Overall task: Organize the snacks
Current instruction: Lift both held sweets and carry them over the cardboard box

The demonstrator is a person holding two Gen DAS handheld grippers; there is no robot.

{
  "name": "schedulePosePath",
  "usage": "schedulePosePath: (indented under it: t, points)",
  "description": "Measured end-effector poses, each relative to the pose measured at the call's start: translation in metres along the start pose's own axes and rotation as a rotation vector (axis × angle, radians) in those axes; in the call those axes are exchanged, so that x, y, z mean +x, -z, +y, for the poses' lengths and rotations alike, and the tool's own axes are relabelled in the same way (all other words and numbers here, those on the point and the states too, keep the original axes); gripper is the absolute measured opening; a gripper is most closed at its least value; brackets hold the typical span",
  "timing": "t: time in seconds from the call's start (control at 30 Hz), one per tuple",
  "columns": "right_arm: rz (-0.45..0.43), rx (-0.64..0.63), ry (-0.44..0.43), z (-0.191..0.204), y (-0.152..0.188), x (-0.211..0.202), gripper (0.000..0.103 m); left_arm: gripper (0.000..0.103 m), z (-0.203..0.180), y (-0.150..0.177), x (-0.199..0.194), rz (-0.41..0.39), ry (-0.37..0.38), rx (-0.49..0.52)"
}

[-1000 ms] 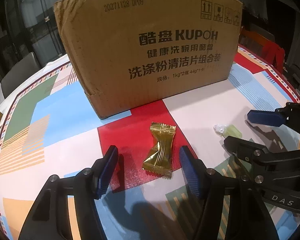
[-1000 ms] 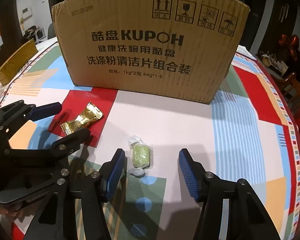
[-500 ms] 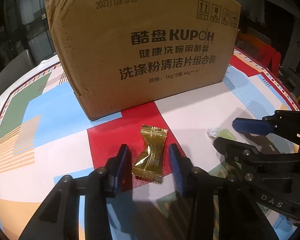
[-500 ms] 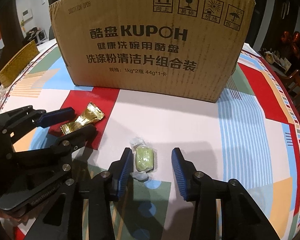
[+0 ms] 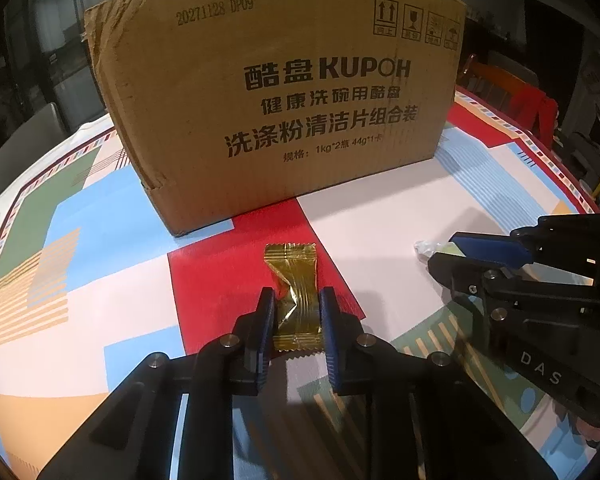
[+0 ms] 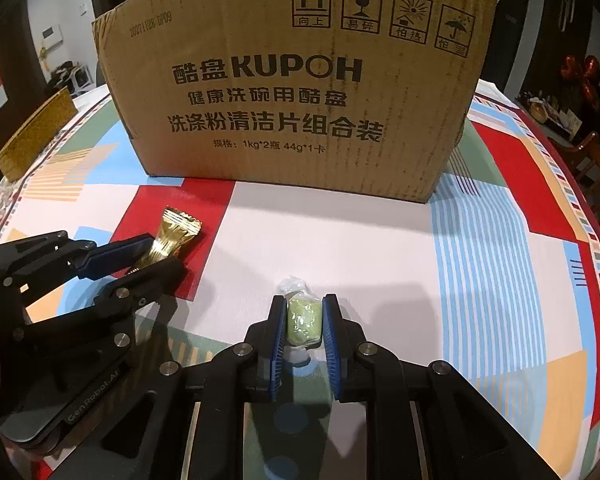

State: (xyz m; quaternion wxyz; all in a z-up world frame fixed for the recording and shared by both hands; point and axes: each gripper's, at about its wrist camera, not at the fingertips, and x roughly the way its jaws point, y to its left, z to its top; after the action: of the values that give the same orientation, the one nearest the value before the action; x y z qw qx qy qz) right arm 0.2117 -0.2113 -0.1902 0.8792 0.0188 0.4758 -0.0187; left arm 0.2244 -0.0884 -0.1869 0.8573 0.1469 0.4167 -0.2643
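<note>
Now left tongs (image 5: 296, 312) pinch gold candy (image 5: 294, 280), right tongs (image 6: 303, 318) pinch green candy (image 6: 303, 316), both lengthwise toward the box (image 5: 276, 108).

I see a dim room around a round table (image 6: 500, 240) covered in a cloth of red, blue, green and orange blocks. Behind it on my left stand dark glass panels (image 5: 56, 40) and a grey chair (image 5: 24, 144); on my right, a wooden chair (image 6: 596, 168) and a red-draped one (image 5: 536, 108).
</note>
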Motion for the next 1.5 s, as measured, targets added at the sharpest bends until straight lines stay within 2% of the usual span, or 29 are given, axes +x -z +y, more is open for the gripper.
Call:
schedulePosePath:
  t: [0.47, 1.13, 1.5]
  points:
    - [-0.046, 0.016, 0.007, -0.002, -0.006, -0.025, 0.019, 0.022, -0.007, -0.004, -0.024, -0.002, -0.044, -0.035]
    - [-0.148, 0.037, 0.004, -0.011, -0.025, -0.076, 0.019, 0.021, 0.0, -0.023, -0.074, -0.019, -0.132, -0.187]
    - [-0.208, 0.047, 0.001, -0.017, -0.036, -0.104, 0.02, 0.021, 0.001, -0.037, -0.099, -0.043, -0.168, -0.225]
